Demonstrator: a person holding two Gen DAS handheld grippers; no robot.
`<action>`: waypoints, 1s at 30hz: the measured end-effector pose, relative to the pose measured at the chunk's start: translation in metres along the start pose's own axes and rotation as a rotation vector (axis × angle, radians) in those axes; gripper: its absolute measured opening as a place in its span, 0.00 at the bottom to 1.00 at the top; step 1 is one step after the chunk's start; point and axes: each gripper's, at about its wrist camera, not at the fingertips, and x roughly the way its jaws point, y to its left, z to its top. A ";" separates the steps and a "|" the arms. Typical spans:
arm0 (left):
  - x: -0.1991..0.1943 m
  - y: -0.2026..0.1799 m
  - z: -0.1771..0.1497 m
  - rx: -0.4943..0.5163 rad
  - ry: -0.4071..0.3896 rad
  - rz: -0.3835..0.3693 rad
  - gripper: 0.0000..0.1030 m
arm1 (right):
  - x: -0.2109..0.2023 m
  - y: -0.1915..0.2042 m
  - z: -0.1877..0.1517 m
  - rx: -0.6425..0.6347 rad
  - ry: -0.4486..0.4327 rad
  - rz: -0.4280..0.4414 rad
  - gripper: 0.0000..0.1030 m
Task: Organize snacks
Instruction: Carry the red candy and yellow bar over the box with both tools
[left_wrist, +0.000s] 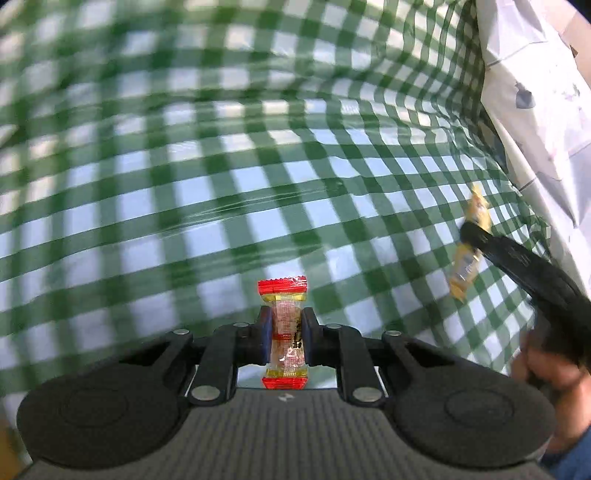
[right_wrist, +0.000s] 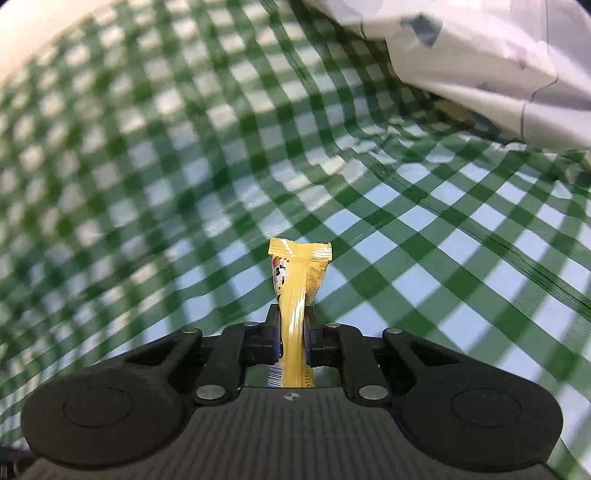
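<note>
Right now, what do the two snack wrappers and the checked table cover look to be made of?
Red-ended snack: thin clear plastic film, glossy, contents showing through, crimped ends. Yellow snack: opaque plastic or foil-laminate film, shiny streak down its length. Checked cover: probably vinyl or coated cloth, with sheen and sharp creases, though blur leaves it open.

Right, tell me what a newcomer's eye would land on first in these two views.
First, the red-ended snack packet pinched between the left gripper fingers, low in the middle of the left wrist view. Next, the yellow snack packet clamped in the right gripper, also seen at right in the left view. Behind both spreads the green checked cloth.
</note>
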 end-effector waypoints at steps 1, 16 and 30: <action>-0.015 0.002 -0.009 0.007 -0.016 0.012 0.17 | -0.015 0.003 -0.007 0.001 -0.001 0.014 0.12; -0.257 0.071 -0.185 -0.106 -0.150 0.099 0.17 | -0.250 0.118 -0.118 -0.055 0.088 0.299 0.12; -0.418 0.135 -0.302 -0.229 -0.336 0.170 0.17 | -0.392 0.236 -0.171 -0.252 0.137 0.524 0.12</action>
